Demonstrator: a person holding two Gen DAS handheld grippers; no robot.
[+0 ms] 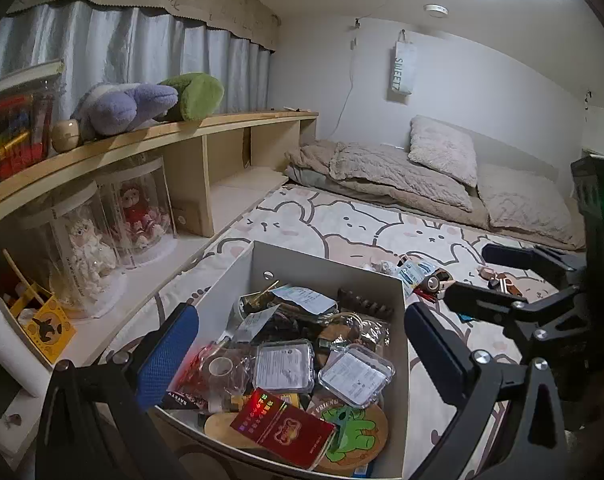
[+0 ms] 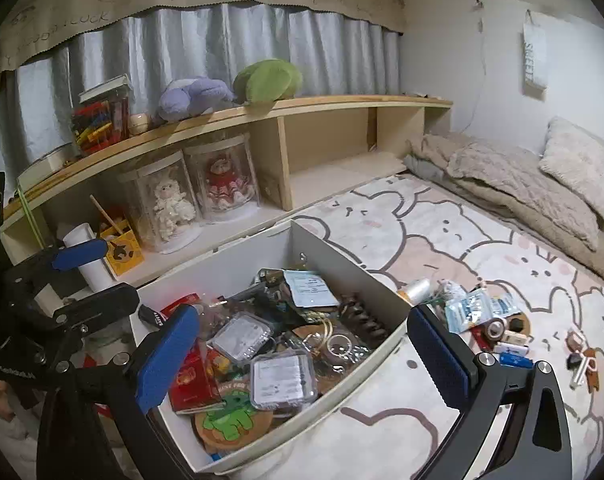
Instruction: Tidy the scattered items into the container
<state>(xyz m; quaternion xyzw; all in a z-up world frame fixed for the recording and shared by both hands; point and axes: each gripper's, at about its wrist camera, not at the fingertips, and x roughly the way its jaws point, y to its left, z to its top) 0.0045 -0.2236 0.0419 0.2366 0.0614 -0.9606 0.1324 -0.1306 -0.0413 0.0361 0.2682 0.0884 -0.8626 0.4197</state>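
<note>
From the left wrist view, the left gripper (image 1: 298, 344) hangs over the white container (image 1: 325, 268), its blue-padded jaws wide apart and holding nothing. The container sits on a bed sheet (image 1: 341, 224) printed with cartoon bears and is heaped with small things: two clear plastic cases (image 1: 284, 366), a red booklet (image 1: 282, 432), a round coaster with a green figure (image 1: 351, 436) and a roll of clear tape (image 1: 221, 367). Past the container's right wall, a scatter of loose items (image 1: 425, 276) lies on the sheet. The right gripper (image 1: 489, 280) shows at the right edge above that scatter, its jaws apart. A wooden shelf (image 1: 206, 124) along the left carries plush toys (image 1: 142, 102).

From the right wrist view, the right gripper (image 2: 302, 354) is over the container's (image 2: 262, 248) right side, jaws spread and empty. The scattered items (image 2: 481, 312) rest on the bed sheet (image 2: 421, 232) just right of the container, among them pale blue packets (image 2: 467, 308), a small tape roll (image 2: 495, 328) and a white spool (image 2: 417, 290). A few more small pieces (image 2: 581, 356) lie farther right. The left gripper (image 2: 90, 276) appears at the left, beside the container, jaws apart. Folded bedding (image 2: 521, 184) lies at the far end.
</note>
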